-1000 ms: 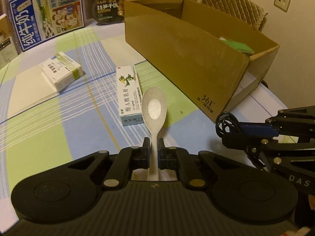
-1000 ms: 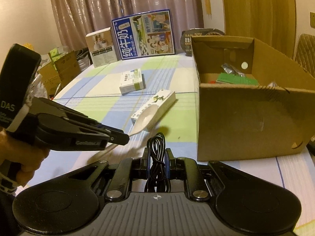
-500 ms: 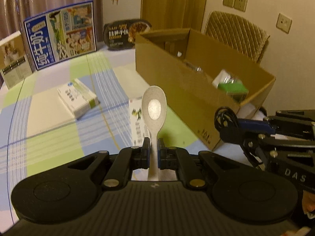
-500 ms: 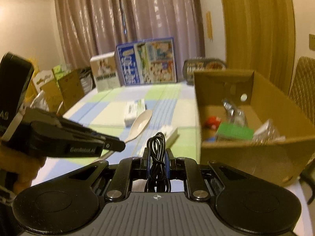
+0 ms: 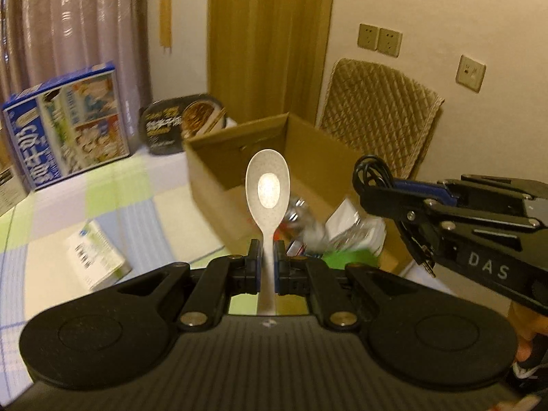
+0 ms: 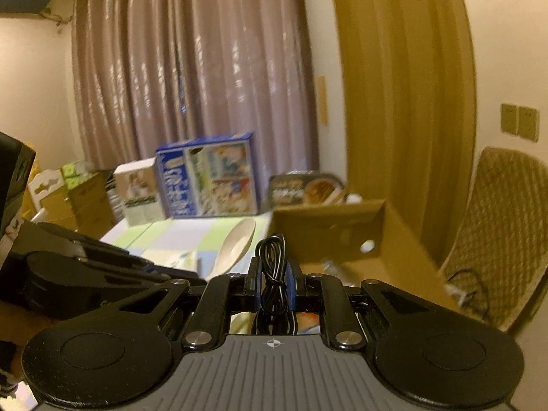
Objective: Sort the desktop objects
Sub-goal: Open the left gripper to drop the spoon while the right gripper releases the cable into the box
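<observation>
Inside cardboard box (image 5: 318, 157): clear bottles (image 5: 346, 229), green packet (image 5: 346, 258).

Mauve curtains (image 6: 191, 78), quilted chair (image 5: 376, 116), perhaps door (image 5: 270, 41)

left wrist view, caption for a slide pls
Left gripper holds a spoon upright before the cardboard box.

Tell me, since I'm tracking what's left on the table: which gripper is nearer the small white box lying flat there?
Left. The left gripper, shut on the spoon, is raised just beside the small white box; the right gripper, shut on the black cable, is farther off, by the cardboard box.
</observation>
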The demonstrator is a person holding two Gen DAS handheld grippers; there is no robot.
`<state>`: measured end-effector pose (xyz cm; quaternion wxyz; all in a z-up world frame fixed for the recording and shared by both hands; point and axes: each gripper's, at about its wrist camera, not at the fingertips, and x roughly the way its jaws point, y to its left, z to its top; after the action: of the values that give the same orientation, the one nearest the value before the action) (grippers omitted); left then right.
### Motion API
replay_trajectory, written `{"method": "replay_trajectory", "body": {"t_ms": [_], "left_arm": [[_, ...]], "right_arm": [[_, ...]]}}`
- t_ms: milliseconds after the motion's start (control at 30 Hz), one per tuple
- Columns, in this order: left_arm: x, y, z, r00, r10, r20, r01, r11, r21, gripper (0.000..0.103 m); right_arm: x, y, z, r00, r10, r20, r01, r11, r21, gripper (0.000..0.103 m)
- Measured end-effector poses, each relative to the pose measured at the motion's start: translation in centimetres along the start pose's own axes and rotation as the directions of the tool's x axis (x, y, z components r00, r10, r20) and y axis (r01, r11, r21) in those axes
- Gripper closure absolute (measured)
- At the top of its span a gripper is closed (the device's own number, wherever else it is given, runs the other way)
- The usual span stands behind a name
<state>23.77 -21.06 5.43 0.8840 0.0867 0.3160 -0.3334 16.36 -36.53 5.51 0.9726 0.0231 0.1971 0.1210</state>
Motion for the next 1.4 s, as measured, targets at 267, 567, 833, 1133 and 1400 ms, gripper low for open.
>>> {"method": "replay_trajectory", "body": {"t_ms": [267,567,833,1133,1400], "left_arm": [[4.0,-2.3,3.0,0.999,-0.036,0.004,0.036,0.999,-0.005,0.099],[7.1,-2.9,3.0,1.0,-0.006,-0.011,0.006,1.0,0.003,0.093],[6.9,-1.4,1.9,1.0,0.009,-0.026,-0.01,0.999,-0.035,0.091],[5.3,-0.6,1.6,1.0,0.03,-0.004,-0.03,0.997,-0.066,0.072],[3.5,0.0,0.5,0.997,0.07,0.02,-0.069,0.995,-0.078,0.04]], "right_arm": [[2.5,-4.8,0.5,0.998,-0.053,-0.016,0.054,0.999,0.004,0.092],[4.2,-7.1,-0.3,0.997,-0.061,-0.045,0.062,0.998,0.03,0.092],[4.7,-7.3,-0.9,0.997,-0.052,-0.062,0.054,0.998,0.036,0.092],[5.1,-7.2,-0.3,0.999,-0.026,-0.046,0.029,0.998,0.06,0.072],[3.9,-7.5,-0.4,0.998,-0.042,-0.046,0.045,0.996,0.073,0.052]]}}
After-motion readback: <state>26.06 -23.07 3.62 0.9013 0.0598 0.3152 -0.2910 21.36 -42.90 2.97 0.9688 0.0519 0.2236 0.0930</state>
